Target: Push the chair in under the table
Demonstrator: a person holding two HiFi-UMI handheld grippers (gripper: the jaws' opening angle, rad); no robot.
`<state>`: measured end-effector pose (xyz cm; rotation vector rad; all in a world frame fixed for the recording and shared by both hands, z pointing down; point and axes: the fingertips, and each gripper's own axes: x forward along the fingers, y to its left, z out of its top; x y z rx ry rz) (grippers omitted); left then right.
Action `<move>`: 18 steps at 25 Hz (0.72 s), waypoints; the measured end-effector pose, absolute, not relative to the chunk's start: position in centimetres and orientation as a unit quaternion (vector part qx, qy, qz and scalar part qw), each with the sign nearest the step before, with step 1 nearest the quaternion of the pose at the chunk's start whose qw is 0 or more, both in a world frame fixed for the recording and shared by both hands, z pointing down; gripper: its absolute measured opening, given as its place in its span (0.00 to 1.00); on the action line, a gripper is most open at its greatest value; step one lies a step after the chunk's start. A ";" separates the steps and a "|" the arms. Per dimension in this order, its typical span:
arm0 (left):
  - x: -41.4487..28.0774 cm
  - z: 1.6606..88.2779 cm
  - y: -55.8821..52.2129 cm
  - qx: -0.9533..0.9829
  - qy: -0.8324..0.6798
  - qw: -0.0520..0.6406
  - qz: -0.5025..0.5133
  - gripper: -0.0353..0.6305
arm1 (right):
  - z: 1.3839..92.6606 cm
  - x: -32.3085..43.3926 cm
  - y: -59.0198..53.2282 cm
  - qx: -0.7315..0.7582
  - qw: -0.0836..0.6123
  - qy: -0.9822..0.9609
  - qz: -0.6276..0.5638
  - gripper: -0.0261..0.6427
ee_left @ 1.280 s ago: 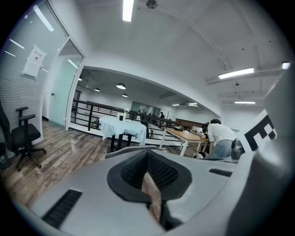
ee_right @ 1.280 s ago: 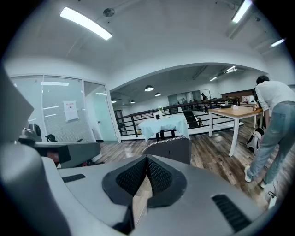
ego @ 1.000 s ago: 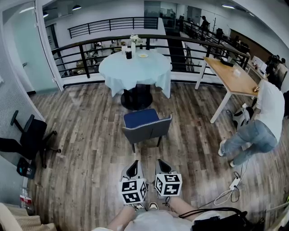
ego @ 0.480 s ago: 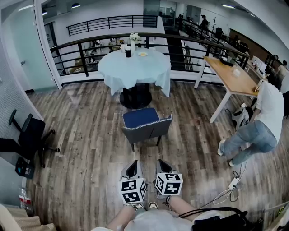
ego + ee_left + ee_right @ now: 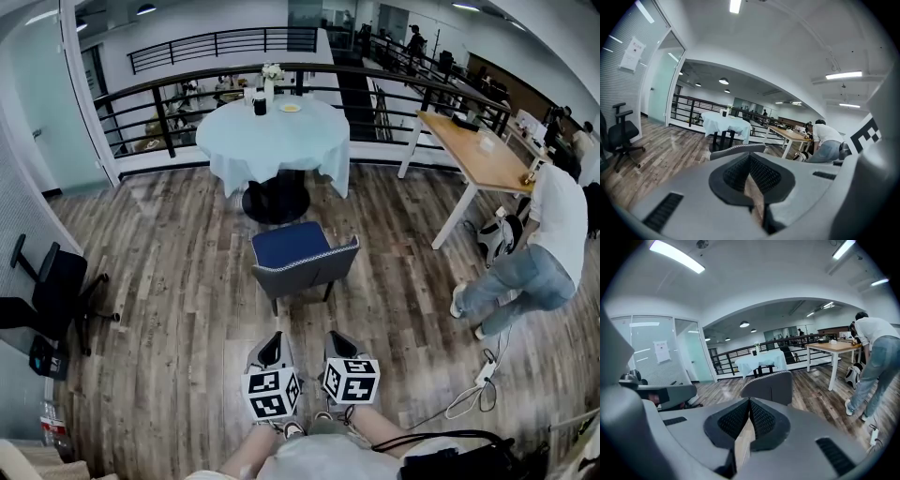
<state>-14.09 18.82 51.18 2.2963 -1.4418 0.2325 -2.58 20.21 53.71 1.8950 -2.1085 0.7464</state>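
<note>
- Over the last second little has changed: my left gripper (image 5: 274, 351) and my right gripper (image 5: 337, 347) sit a touch lower in the head view, side by side in front of my body.
- The whole room has slid slightly up the frame.
- Both pairs of jaws are pressed together with nothing between them. Each gripper view shows only floor in the slit between the dark ribbed pads.
- The chair (image 5: 302, 258), grey with a blue seat, has not moved. It stands pulled out, its back towards me, well apart from both grippers and just short of the round table (image 5: 309, 145) draped in a pale cloth.
- My judgement: the push has not started, and I must first close the gap to the backrest.
- Containers: a vase (image 5: 270, 86) on the table's far side holds pale flowers.
- Beside it stands a dark cup (image 5: 260, 106), contents unreadable.
- A small plate (image 5: 291, 107) carries something yellowish, too small to name.
</note>
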 end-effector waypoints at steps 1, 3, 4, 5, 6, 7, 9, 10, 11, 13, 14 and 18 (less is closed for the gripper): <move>-14.1 51.3 18.6 0.825 -0.518 0.211 0.084 0.06 | 53.9 -2.5 20.1 0.643 0.107 -0.714 0.254 0.06; -14.0 51.6 18.2 0.825 -0.516 0.214 0.085 0.06 | 54.2 -2.3 19.8 0.645 0.109 -0.712 0.257 0.06; -13.9 51.7 17.9 0.826 -0.515 0.214 0.085 0.06 | 54.3 -2.1 19.6 0.647 0.108 -0.709 0.259 0.06; -13.8 51.8 17.6 0.826 -0.514 0.215 0.085 0.06 | 54.4 -1.9 19.2 0.648 0.108 -0.708 0.260 0.06; -13.7 52.0 17.2 0.826 -0.513 0.216 0.086 0.06 | 54.5 -1.7 18.8 0.649 0.107 -0.706 0.261 0.06; -13.6 52.2 16.6 0.826 -0.512 0.218 0.087 0.06 | 54.6 -1.5 18.3 0.650 0.108 -0.706 0.261 0.06; -13.3 52.6 15.5 0.825 -0.512 0.221 0.088 0.06 | 55.0 -1.3 17.1 0.649 0.110 -0.706 0.262 0.06; -13.1 52.7 14.8 0.825 -0.512 0.222 0.089 0.06 | 55.2 -1.1 16.4 0.648 0.112 -0.706 0.263 0.06; -12.9 52.8 14.2 0.825 -0.513 0.222 0.089 0.06 | 55.4 -0.9 15.8 0.646 0.114 -0.706 0.265 0.06; -12.5 52.6 12.8 0.824 -0.515 0.220 0.088 0.06 | 55.5 -0.6 14.3 0.643 0.114 -0.708 0.268 0.06; -12.2 52.5 12.2 0.824 -0.516 0.218 0.088 0.06 | 55.3 -0.4 13.6 0.641 0.115 -0.710 0.268 0.06; -11.2 51.8 9.4 0.822 -0.521 0.214 0.086 0.06 | 54.6 0.4 10.5 0.635 0.114 -0.718 0.263 0.06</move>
